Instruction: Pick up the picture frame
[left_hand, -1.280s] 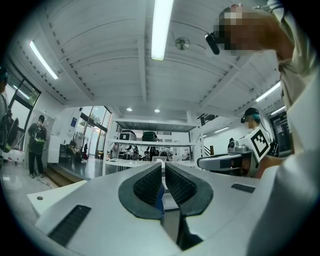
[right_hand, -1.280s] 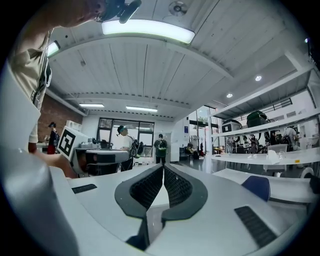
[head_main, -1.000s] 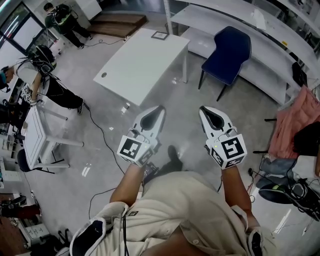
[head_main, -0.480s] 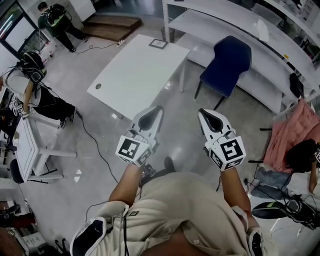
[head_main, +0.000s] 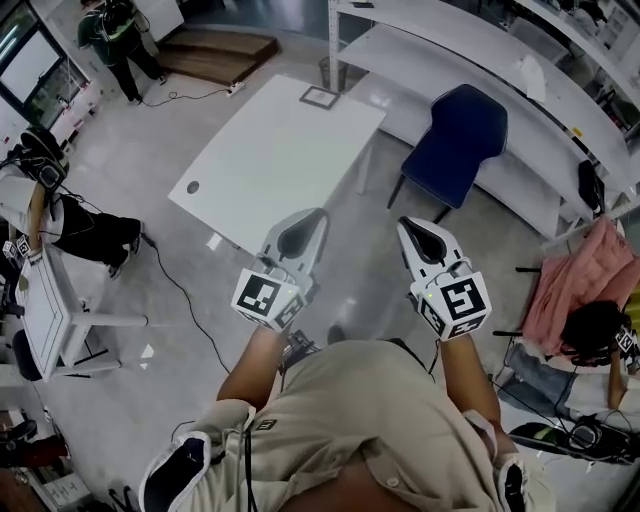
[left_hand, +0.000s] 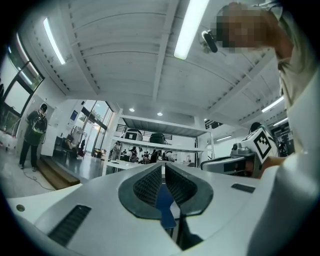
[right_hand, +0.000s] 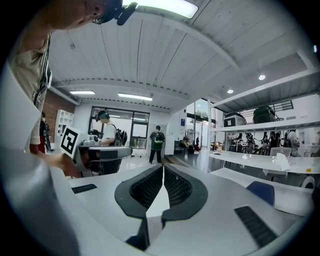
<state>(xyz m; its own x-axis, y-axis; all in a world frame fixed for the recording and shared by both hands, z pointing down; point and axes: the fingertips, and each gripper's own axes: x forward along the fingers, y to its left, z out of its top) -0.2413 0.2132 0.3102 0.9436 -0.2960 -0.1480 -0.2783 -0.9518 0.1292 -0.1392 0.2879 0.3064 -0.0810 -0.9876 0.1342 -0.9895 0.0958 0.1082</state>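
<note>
The picture frame (head_main: 321, 97), a small dark-edged square, lies flat at the far corner of the white table (head_main: 270, 160) in the head view. My left gripper (head_main: 305, 222) is held in front of my chest, over the floor just short of the table's near edge, with its jaws shut and nothing between them. To its right my right gripper (head_main: 415, 228) is also shut and holds nothing. Both point forward at the same height. In the left gripper view (left_hand: 163, 167) and the right gripper view (right_hand: 163, 170) the jaws meet at the tips; the frame is not in those views.
A dark blue chair (head_main: 455, 135) stands right of the table, before long white benches (head_main: 470, 60). Cables (head_main: 190, 300) trail over the grey floor at left. People stand and sit at the left edge (head_main: 70, 215) and the lower right (head_main: 595, 335). A pink cloth (head_main: 580, 285) hangs at right.
The view has moved forward: the table and the frame sit nearer to my grippers than a second ago. Both grippers keep the same pose and stay shut.
</note>
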